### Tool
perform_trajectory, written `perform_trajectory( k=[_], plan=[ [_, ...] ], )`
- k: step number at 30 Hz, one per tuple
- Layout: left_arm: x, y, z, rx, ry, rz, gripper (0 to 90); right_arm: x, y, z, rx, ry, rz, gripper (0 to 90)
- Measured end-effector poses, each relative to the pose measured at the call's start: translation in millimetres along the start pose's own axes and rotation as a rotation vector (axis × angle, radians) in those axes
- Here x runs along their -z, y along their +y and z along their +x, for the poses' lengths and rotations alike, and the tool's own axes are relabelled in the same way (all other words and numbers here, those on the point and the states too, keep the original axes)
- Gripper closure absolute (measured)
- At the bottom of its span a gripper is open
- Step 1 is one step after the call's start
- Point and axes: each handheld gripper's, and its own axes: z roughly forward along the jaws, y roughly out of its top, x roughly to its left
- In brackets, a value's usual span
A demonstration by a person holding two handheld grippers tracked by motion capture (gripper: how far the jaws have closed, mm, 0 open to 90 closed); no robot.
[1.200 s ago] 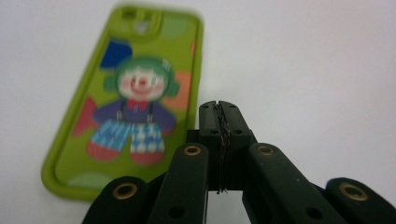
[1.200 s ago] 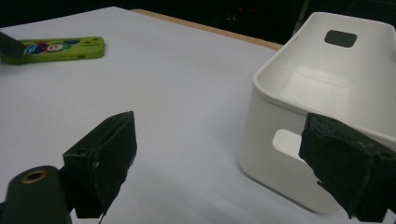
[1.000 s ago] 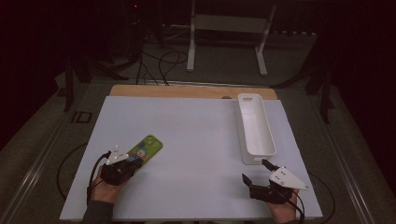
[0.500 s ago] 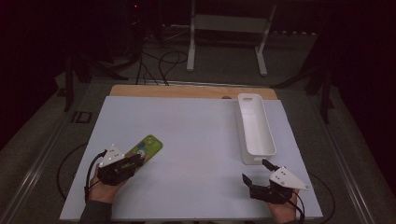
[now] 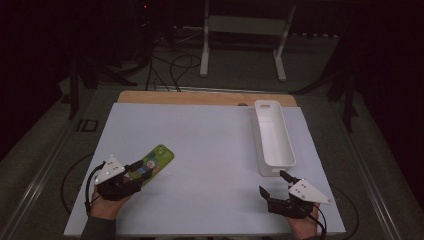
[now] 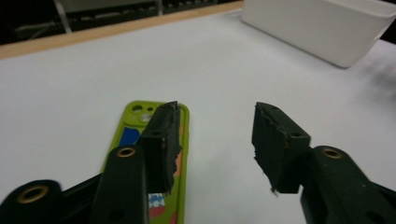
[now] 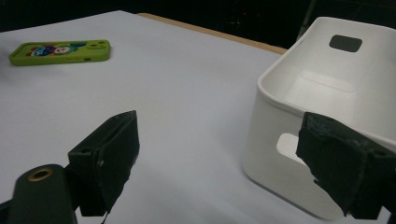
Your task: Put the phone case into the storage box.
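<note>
Left gripper [image 5: 134, 171] sits low over the near-left part of the white-covered worktop [image 5: 210, 145], held in a hand [image 5: 105, 206] that comes in from the near edge, forearm angled up and to the right. Its fingers [image 6: 163, 140] are apart and have just been opening. In the left gripper view one finger hangs above the flat lime-green phone case with a cartoon print [image 5: 154, 161]; the other is over bare worktop, and nothing is clamped. The case lies flat near the left edge, toward the near-left corner, its camera cut-outs at the end away from the person.

Right gripper [image 5: 276, 186] is near the near-right corner, hand [image 5: 305, 226] at the near edge, pointing up and to the left. Fingers [image 7: 108, 154] wide apart, holding nothing. In the right gripper view one finger lines up in front of the near end of the long white plastic bin with handle slots [image 5: 272, 135]; contact can't be told.

The bin stands along the right side of the worktop, running from the far edge toward the near one.

Count: two grippers, one phone case, one bin.
</note>
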Motion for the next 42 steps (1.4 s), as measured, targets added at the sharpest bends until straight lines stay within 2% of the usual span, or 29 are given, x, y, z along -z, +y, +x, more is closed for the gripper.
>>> perform_trajectory(
  k=[9, 12, 14, 15, 16, 19, 27, 30, 34, 37, 42],
  plan=[
    [7.7, -0.7, 4.8, -0.012, 0.026, -0.031, 36.6, 0.2, -0.1, -2.2, -0.009, 0.016, -0.003, 13.5],
    [10.1, -1.5, 6.9, -0.020, 0.050, -0.044, 31.5, 1.5, -0.3, -3.3, -0.019, 0.017, -0.009, 13.5],
    [10.1, -1.5, 6.9, -0.020, 0.050, -0.044, 30.2, 1.7, -0.3, -3.4, -0.021, 0.017, -0.009, 13.5],
    [12.8, -2.6, 9.4, -0.024, 0.070, -0.052, 30.2, 1.7, -0.3, -3.4, -0.021, 0.017, -0.009, 13.4],
    [13.5, -3.0, 9.9, -0.023, 0.079, -0.052, 22.4, 3.4, -0.5, -5.0, -0.033, 0.018, -0.014, 13.3],
    [15.5, -4.7, 11.9, -0.026, 0.087, -0.051, 17.0, 4.2, -0.9, -6.2, -0.046, 0.021, -0.014, 13.3],
    [22.4, -8.5, 17.1, -0.025, 0.099, -0.043, 12.3, 4.6, -1.1, -7.1, -0.053, 0.020, -0.011, 12.8],
    [24.3, -9.3, 19.3, -0.024, 0.096, -0.040, 7.7, 5.2, -1.0, -7.7, -0.054, 0.018, -0.014, 12.6],
    [28.2, -10.9, 21.6, -0.017, 0.095, -0.055, 4.8, 5.2, -0.5, -8.2, -0.057, 0.008, -0.020, 10.9],
    [32.4, -11.2, 22.6, -0.026, 0.108, -0.071, 2.4, 5.1, 0.2, -8.9, -0.059, -0.001, -0.032, 9.4],
    [37.3, -11.9, 24.1, -0.027, 0.108, -0.090, 0.0, 5.1, 0.9, -10.0, -0.063, 0.002, -0.048, 9.1]
  ],
)
